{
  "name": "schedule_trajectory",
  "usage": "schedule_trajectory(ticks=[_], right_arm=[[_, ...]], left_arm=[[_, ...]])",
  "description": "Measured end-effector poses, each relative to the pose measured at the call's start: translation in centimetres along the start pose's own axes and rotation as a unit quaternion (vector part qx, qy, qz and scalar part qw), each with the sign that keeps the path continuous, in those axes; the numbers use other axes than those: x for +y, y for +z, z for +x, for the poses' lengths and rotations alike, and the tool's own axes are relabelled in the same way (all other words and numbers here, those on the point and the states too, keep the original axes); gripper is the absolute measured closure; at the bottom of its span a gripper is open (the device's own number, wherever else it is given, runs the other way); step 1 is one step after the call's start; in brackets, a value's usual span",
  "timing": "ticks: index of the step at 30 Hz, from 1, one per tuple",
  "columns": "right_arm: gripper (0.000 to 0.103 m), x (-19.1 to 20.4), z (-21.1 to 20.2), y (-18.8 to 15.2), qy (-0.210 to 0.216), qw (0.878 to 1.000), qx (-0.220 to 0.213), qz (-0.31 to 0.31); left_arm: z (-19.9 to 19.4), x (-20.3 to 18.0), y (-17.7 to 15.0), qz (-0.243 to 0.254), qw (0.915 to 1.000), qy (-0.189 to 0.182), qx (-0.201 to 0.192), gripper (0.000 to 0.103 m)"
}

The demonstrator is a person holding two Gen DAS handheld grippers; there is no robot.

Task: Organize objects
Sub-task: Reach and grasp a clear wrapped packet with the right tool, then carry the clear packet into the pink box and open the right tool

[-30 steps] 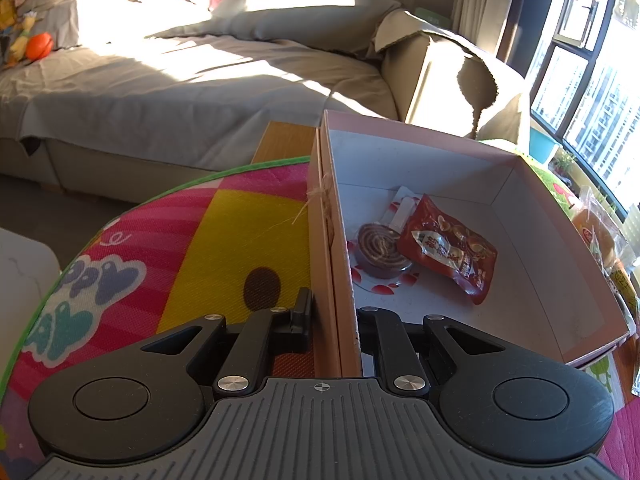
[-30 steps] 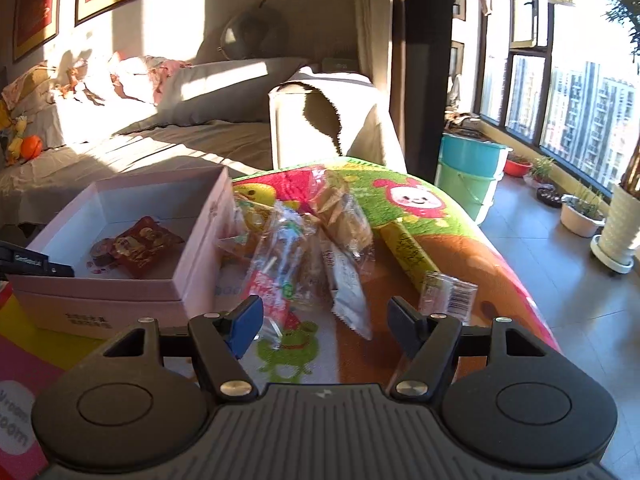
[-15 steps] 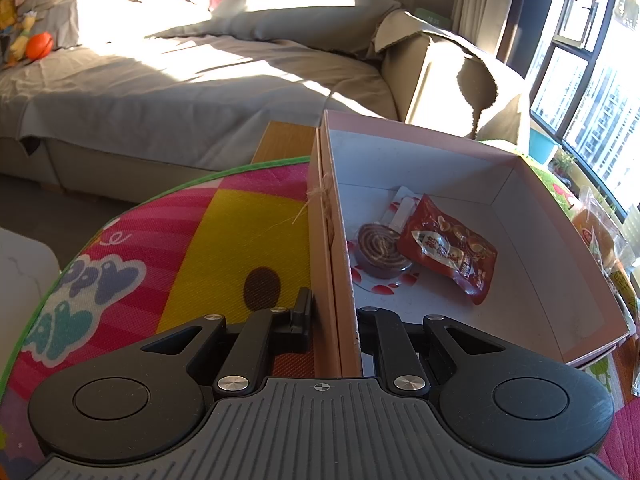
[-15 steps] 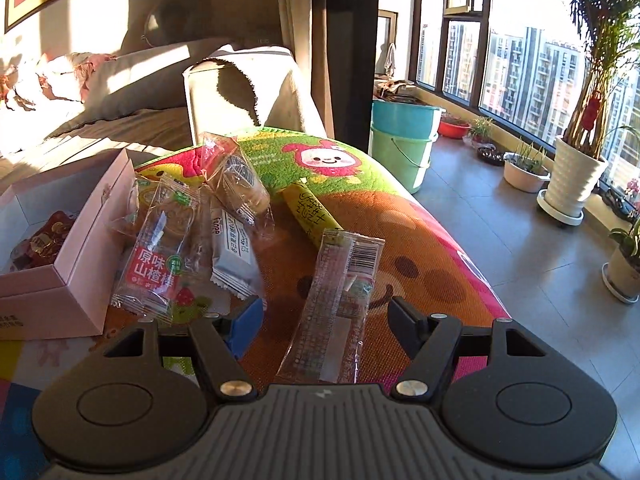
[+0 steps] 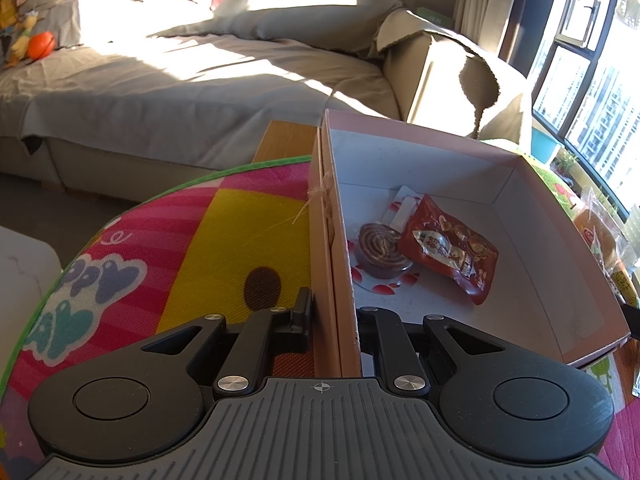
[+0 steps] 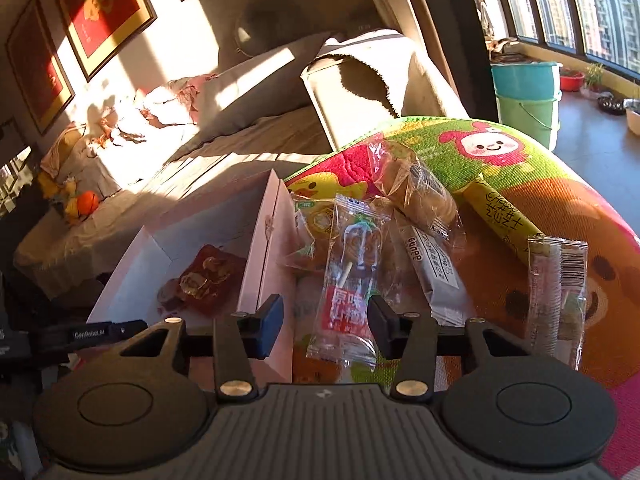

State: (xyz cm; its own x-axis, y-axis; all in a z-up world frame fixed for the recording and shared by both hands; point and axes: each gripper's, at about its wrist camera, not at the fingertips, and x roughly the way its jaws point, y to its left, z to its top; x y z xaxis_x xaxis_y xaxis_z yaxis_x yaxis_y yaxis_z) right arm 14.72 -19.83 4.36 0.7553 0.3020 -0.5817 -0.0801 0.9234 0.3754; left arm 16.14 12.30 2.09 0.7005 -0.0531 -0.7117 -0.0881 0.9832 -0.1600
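My left gripper point(image 5: 336, 316) is shut on the near side wall of the pink box point(image 5: 520, 184). Inside the box lie a red snack pouch point(image 5: 448, 248) and a brown coil-shaped sweet point(image 5: 380, 244). In the right wrist view the pink box point(image 6: 260, 248) stands at the left, with loose snack packets beside it on the mat. My right gripper point(image 6: 326, 324) hovers over a clear packet with a red label point(image 6: 352, 280). Its jaws are closing with the packet's lower end between them, and the left pad is still clear of it.
On the colourful play mat point(image 6: 560, 200) lie a bread packet point(image 6: 416, 192), a white bar packet point(image 6: 432, 264), a yellow tube packet point(image 6: 504, 212) and a clear barcode packet point(image 6: 560, 292). A grey sofa point(image 5: 200, 92) stands behind, and two buckets point(image 6: 524, 96) sit by the windows.
The right gripper swung right over the barcode packet, then back left with a roll. It now sits over the red-label packet with narrower jaws. The left gripper has not moved.
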Motion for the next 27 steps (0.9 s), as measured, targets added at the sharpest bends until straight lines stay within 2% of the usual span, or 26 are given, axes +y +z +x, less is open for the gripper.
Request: schedule_trajectory(ticks=[4,7,9,10,14,18,21,25,27], right_arm=[[0.057,-0.9,2.4,1.0,0.002,0.999,0.018,0.040],[0.057,-0.8,3.2,0.7,0.000,0.999,0.028,0.030],[0.062,-0.7,3.2,0.5,-0.004,0.999,0.031,0.024],[0.069,-0.8,3.1,0.4,-0.005,0.999,0.033,0.023],[0.085,-1.1,1.5,0.3,0.003,0.999,0.023,0.025],[0.093,-1.1,-0.5,-0.2,-0.019,1.000,0.017,-0.005],[0.093,-1.9,-1.7,-0.9,-0.047,0.998,0.021,-0.021],[0.092,-2.5,-3.0,-1.7,-0.109,0.992,0.008,-0.057],[0.092,-2.5,-3.4,-1.8,-0.119,0.991,-0.003,-0.067]], left_arm=[[0.0,-0.1,0.0,0.001,1.0000,0.001,0.001,0.089],[0.0,-0.1,0.1,0.001,1.0000,0.001,0.001,0.089],[0.0,-0.1,0.1,0.001,1.0000,0.001,0.001,0.089],[0.0,-0.1,0.1,0.001,1.0000,0.001,0.001,0.089],[0.0,-0.1,0.1,0.001,1.0000,0.001,0.001,0.089],[0.0,-0.1,0.1,0.001,1.0000,0.001,0.000,0.089],[0.0,-0.2,0.1,0.000,1.0000,0.000,0.001,0.089],[-0.1,-0.2,0.1,-0.001,1.0000,0.000,0.000,0.089],[-0.1,-0.2,0.1,0.000,1.0000,0.000,0.000,0.089]])
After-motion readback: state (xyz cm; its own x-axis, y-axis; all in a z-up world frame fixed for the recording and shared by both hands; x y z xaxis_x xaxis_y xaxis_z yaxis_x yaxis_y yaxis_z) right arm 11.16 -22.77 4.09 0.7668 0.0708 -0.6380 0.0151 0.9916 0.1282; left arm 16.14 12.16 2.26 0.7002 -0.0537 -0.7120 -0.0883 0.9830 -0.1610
